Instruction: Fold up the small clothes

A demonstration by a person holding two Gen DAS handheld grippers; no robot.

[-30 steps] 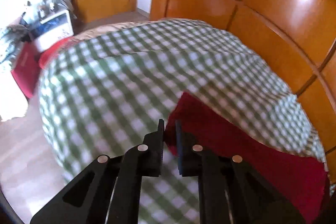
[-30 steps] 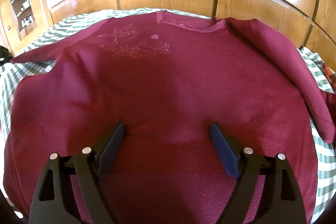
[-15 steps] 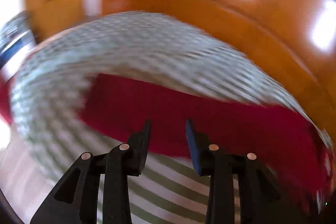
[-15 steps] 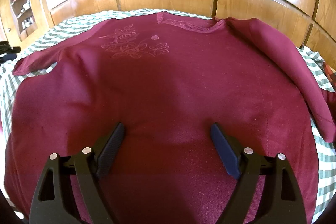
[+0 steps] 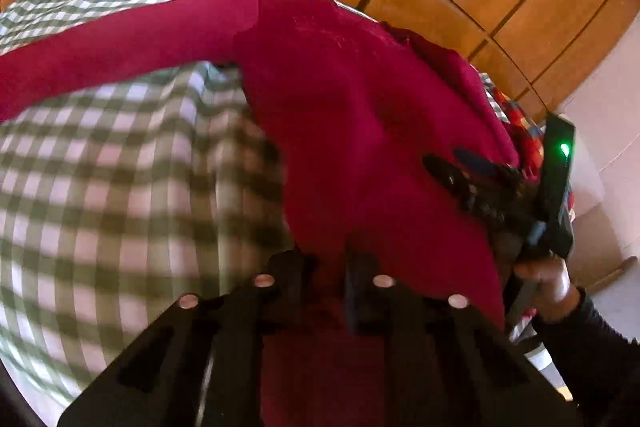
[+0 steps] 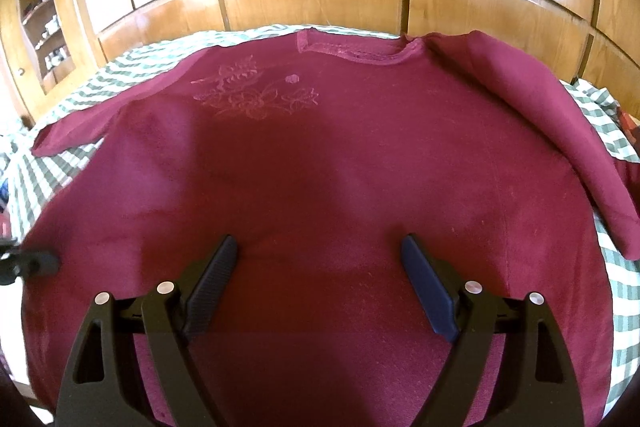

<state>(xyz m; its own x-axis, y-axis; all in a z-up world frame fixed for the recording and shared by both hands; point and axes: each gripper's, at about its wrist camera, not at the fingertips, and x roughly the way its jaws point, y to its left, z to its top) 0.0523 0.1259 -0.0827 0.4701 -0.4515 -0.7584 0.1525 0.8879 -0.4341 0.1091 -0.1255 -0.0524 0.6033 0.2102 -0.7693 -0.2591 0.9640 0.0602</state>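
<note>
Right wrist view: green-and-white checked bedspread (image 6: 600, 107) under flat dark-red long-sleeved embroidered top (image 6: 320, 167); right gripper (image 6: 318, 255) spread wide over hem, empty. Left wrist view alone shows left gripper (image 5: 326, 267), just closing, nipping top's side edge, and hand (image 5: 548, 283) holding right gripper.

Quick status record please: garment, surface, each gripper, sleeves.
garment: maroon sweater, spread front up, embroidered flowers near the collar
surface: green checked cloth
left gripper: has just been closing, now nearly shut with the sweater's side edge between its fingers
right gripper: open above the lower front, nothing held
left sleeve: stretched outward
right sleeve: folded in along the body
</note>
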